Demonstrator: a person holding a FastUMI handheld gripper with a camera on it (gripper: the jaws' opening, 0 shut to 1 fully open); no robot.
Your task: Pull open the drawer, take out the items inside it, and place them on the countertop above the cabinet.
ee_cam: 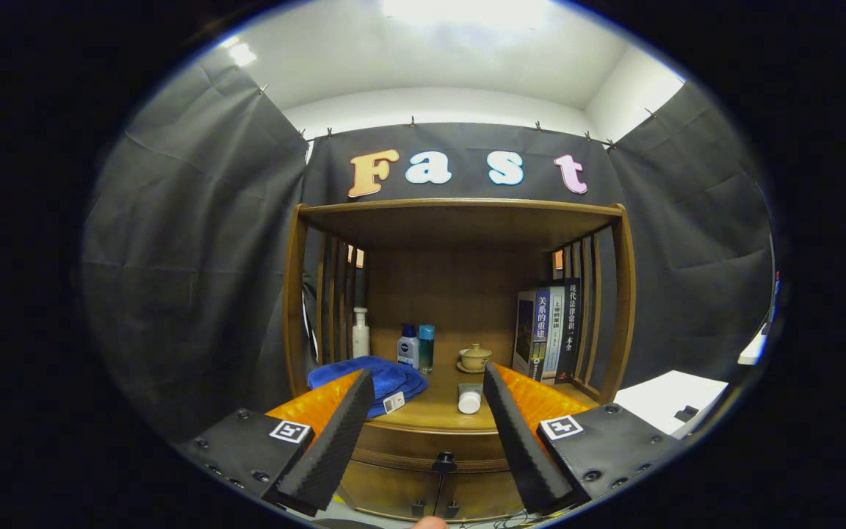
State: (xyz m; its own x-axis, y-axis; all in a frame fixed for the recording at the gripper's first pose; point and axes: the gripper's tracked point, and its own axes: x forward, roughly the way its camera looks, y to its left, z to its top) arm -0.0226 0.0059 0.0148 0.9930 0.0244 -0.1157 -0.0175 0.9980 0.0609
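A wooden cabinet stands ahead with a countertop (438, 411) under an open shelf frame. Its drawer (423, 447) sits shut just below the countertop's front edge, with a small dark knob (443, 463) between and a little ahead of my fingers. My gripper (427, 382) is open, fingers spread wide, nothing between them. On the countertop lie a blue cloth (375, 376) to the left with a small white tag (393, 402), and a white tube (470, 398) lying on its side just inside the right finger. The drawer's inside is hidden.
At the back of the countertop stand a white pump bottle (360, 333), a blue-capped bottle (408, 347), a teal bottle (427, 347) and a lidded ceramic cup (475, 358). Several books (549, 332) lean at the right. A white surface (669, 400) lies beside the cabinet.
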